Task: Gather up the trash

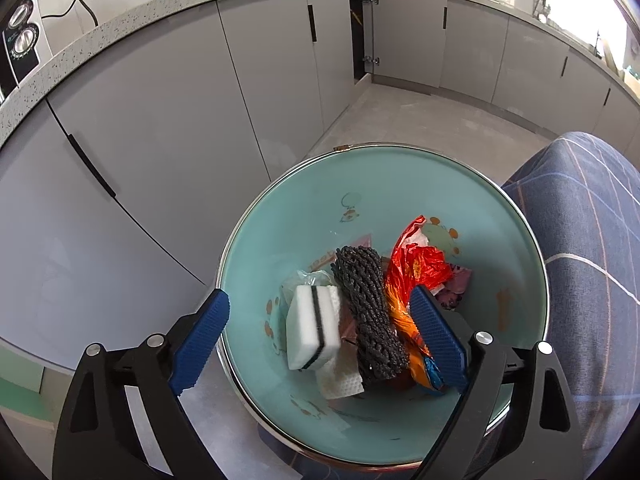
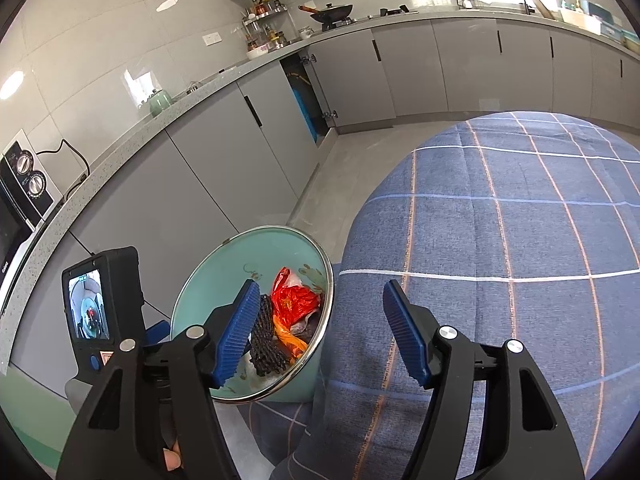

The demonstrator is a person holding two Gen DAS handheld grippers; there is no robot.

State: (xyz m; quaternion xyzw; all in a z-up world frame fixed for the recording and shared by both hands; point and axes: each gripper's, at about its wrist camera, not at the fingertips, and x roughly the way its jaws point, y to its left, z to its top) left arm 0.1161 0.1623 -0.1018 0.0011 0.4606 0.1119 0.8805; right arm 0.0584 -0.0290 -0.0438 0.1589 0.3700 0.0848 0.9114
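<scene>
A teal trash bin (image 1: 304,200) with a metal rim stands on the floor. In it lie a white sponge with a black stripe (image 1: 310,328), a black mesh net (image 1: 368,312), a red-orange wrapper (image 1: 416,268), a paper towel (image 1: 340,378) and clear plastic (image 1: 304,280). My left gripper (image 1: 318,292) hangs over the bin, open wide, its blue pads touching nothing. My right gripper (image 2: 320,285) is open and empty, over the gap between the bin (image 2: 208,280) and the plaid cloth. The net (image 2: 266,340) and wrapper (image 2: 294,298) show there too.
A blue plaid cloth (image 2: 500,240) covers a rounded surface right of the bin. Grey cabinets (image 1: 160,120) run along the left and back, one door ajar (image 1: 360,32). A microwave (image 2: 20,200) sits on the counter. The left device's screen (image 2: 88,308) is at lower left.
</scene>
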